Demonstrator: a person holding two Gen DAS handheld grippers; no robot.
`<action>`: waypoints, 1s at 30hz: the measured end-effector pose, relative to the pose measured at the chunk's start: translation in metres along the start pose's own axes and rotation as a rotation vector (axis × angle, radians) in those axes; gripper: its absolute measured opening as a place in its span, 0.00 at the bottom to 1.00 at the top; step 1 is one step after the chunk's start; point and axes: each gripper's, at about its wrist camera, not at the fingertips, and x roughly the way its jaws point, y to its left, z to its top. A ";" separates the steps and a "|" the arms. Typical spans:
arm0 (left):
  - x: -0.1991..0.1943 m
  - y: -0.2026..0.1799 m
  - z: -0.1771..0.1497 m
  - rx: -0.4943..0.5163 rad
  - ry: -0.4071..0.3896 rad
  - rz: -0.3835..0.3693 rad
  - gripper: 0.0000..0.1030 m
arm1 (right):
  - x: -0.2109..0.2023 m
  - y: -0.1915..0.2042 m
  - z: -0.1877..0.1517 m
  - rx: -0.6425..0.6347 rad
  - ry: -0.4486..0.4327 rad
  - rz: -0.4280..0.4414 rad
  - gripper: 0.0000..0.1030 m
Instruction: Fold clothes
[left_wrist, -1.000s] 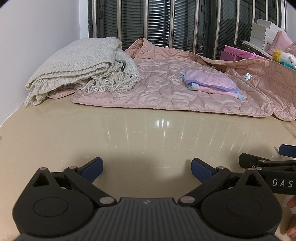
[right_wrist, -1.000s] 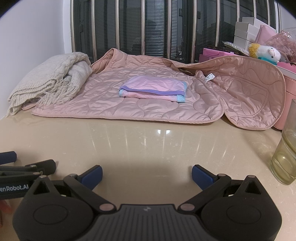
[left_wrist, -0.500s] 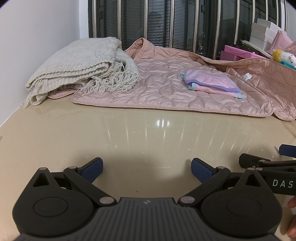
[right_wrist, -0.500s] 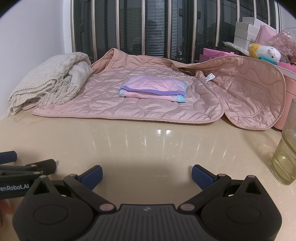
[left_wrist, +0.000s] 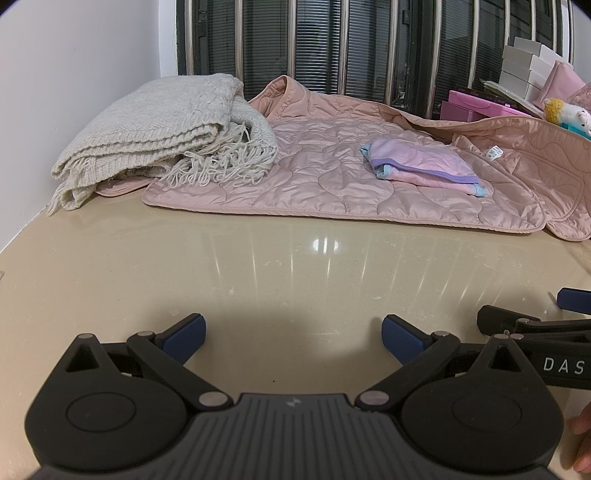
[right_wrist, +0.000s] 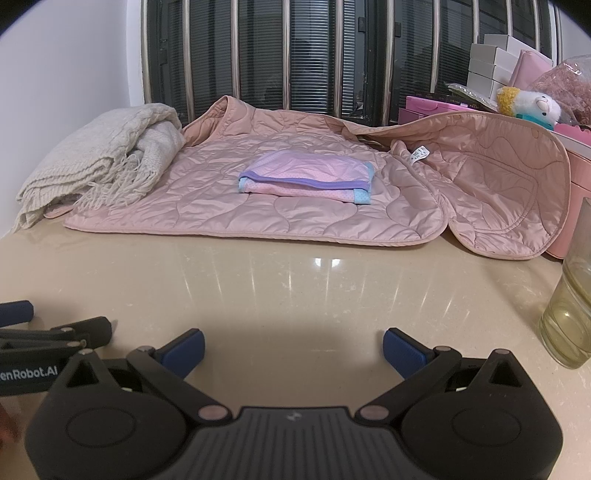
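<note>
Hovering low over the glossy beige desk (left_wrist: 295, 266), left gripper (left_wrist: 291, 334) and right gripper (right_wrist: 293, 345) side by side, jaws wide, holding nothing. Folded pink-and-purple garment (right_wrist: 306, 177) well ahead, resting on spread pink quilted jacket (right_wrist: 229, 206).

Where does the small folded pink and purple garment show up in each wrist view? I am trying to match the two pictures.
Left wrist view: the folded garment lies right of centre, upper half, on the pink quilted jacket.
Right wrist view: the folded garment lies near centre, upper half, on the same jacket.
Shared landmark: the cream knitted blanket, left of the jacket in both.
</note>
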 end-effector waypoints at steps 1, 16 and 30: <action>0.000 0.000 0.000 -0.001 0.000 0.001 0.99 | 0.000 0.000 0.000 0.000 0.000 -0.001 1.00; 0.001 -0.001 0.000 -0.002 0.000 0.002 0.99 | 0.000 0.000 0.000 0.000 0.001 -0.007 1.00; -0.014 -0.004 0.033 0.068 -0.095 -0.116 1.00 | -0.025 -0.029 0.029 0.040 -0.067 0.177 0.96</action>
